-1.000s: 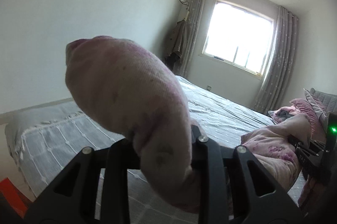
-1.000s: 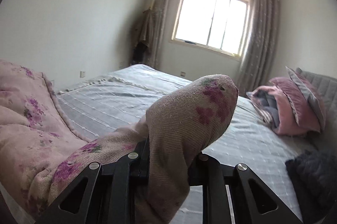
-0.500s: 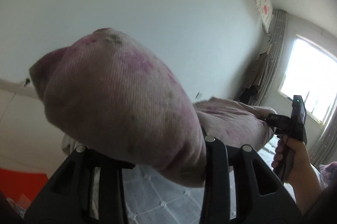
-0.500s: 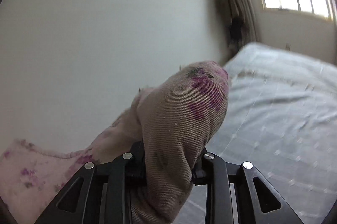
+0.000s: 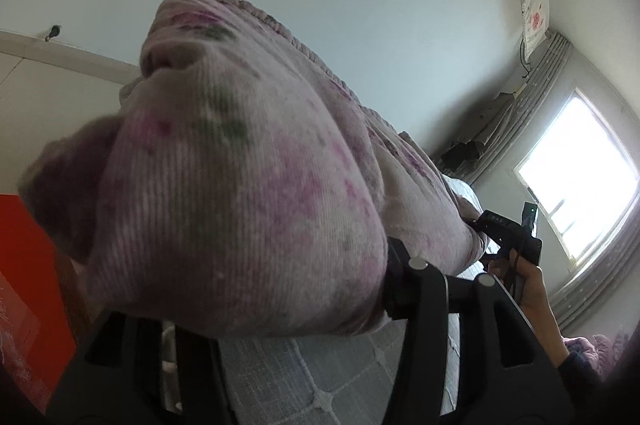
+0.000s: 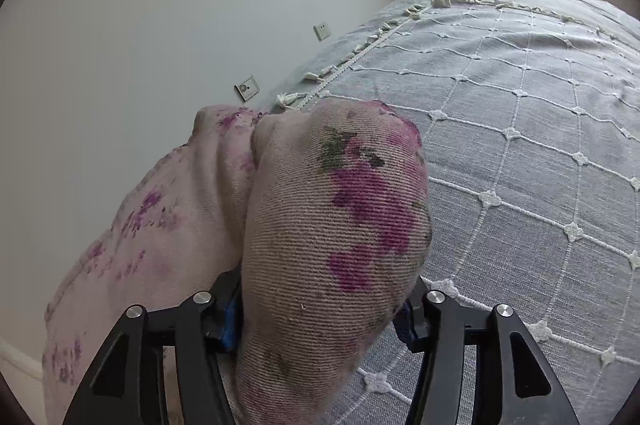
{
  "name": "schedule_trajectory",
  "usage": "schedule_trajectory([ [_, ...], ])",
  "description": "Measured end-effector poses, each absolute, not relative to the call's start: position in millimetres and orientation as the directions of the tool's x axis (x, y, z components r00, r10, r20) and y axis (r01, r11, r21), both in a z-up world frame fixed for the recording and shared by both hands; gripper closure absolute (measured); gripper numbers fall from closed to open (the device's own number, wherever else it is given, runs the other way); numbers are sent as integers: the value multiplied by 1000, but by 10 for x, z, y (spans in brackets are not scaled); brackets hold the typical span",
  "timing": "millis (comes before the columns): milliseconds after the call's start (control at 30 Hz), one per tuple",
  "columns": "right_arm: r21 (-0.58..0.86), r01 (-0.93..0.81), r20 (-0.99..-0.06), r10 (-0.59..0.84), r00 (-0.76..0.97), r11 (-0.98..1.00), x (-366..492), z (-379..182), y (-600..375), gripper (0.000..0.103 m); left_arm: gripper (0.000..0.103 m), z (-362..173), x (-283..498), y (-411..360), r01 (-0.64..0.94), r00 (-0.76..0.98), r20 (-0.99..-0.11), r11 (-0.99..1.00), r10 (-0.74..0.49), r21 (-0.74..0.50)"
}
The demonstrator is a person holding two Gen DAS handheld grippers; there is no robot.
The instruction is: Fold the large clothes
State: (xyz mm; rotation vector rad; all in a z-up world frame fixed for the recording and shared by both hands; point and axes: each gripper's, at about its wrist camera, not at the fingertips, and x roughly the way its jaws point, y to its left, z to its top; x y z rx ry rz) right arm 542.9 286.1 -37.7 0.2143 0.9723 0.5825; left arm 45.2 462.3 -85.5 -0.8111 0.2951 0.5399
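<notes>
Left gripper: jaws have just been opening, now roughly half spread. A bunched fold of the pink floral garment is bulged between them and over the near finger; the far finger is pressed against the cloth, so the fold is still grasped. The left-side finger is mostly hidden under fabric. Right gripper: jaws have also just been opening, set about half wide. A rounded wad of the same garment is filled in between both fingers, cloth touching the blue pads on each side, so it is still gripped. The rest of the garment is trailed off to the left of that wad, hanging against the wall side. The grey quilted bedspread is seen below and to the right. In the left wrist view, the right gripper is seen far right, held in the person's hand, with the garment stretched between the two tools above the bed.
</notes>
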Motion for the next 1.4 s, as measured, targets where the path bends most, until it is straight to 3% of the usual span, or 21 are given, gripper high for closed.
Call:
schedule_trajectory([
  [267,352,-323,-693,477,541,878,5283,-155,2368,34,45,-806,114,4616,-584,799,-535,567,274,-581],
  [533,240,-442,-758,451,472,865,4189,-319,1986,34,45,-489,-13,4186,-632,736,-604,629,305,-453],
  [667,288,-509,-759,517,395,811,3528,-387,1923,34,45,-320,-90,3981,-652,695,-648,654,311,-384],
  [833,317,-622,-712,612,343,716,2746,-225,1988,33,39,-79,-239,3611,-644,682,-639,706,357,-293],
  [900,331,-652,-692,645,324,682,2510,-131,1975,31,30,26,-351,3466,-646,679,-625,718,384,-260],
  [1267,318,-784,-593,757,274,533,1314,503,1545,21,29,438,-792,2783,-673,631,-595,732,497,-103],
  [1400,272,-817,-569,769,291,509,1002,656,1328,17,19,565,-973,2524,-666,637,-562,744,528,-56],
])
